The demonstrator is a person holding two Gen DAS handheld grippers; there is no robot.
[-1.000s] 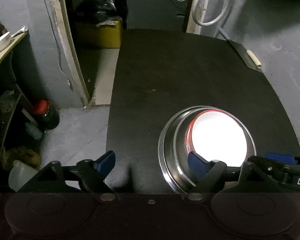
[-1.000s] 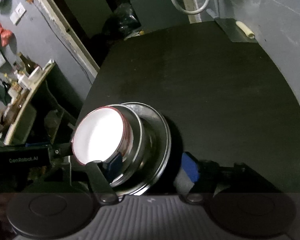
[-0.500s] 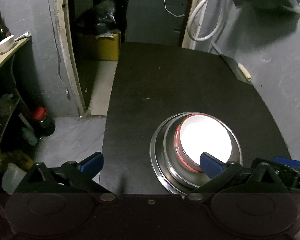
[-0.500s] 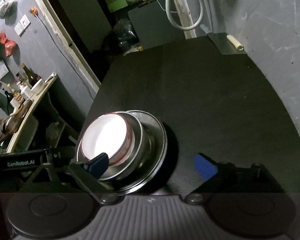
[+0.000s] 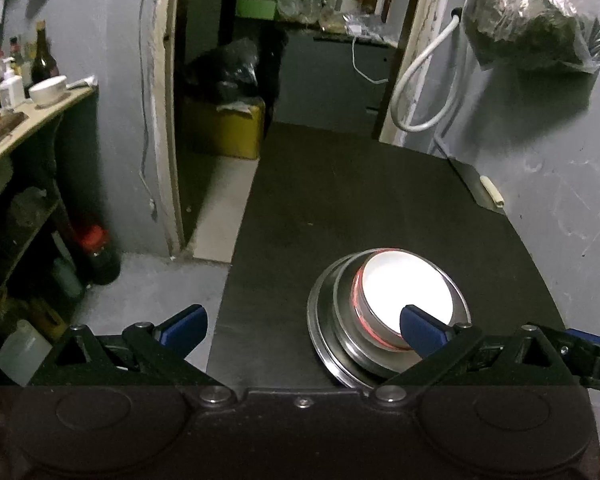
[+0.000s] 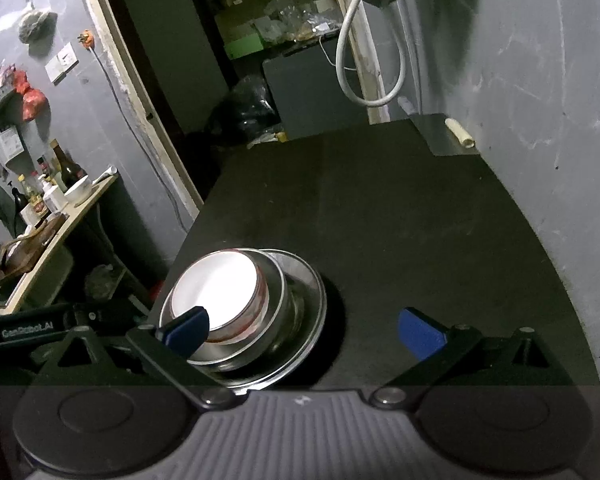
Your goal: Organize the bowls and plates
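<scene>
A white bowl [image 5: 404, 292] with a red rim sits nested in a steel bowl [image 5: 342, 300]. The steel bowl stands on a steel plate [image 5: 320, 332] near the front left of the black table [image 5: 360, 200]. My left gripper [image 5: 300, 322] hangs open above the table's front edge; its right fingertip [image 5: 420, 326] overlaps the stack in the picture and holds nothing. In the right wrist view the white bowl [image 6: 216, 284], steel bowl [image 6: 278, 300] and steel plate [image 6: 316, 304] lie at lower left. My right gripper [image 6: 302, 326] is above them, its jaws opening, with nothing pressed between the pads.
A shelf at the left carries a small white bowl [image 5: 48, 90] and bottles. A red-capped bottle [image 5: 96, 252] and a plastic jug [image 5: 20, 352] stand on the floor beside the table. A grey wall borders the table's right side, with a small pale roll [image 5: 492, 190] at the far corner.
Both grippers have spread wider and drawn back and up from the stack, which now looks smaller and farther off. The stack itself has stayed put on the table.
</scene>
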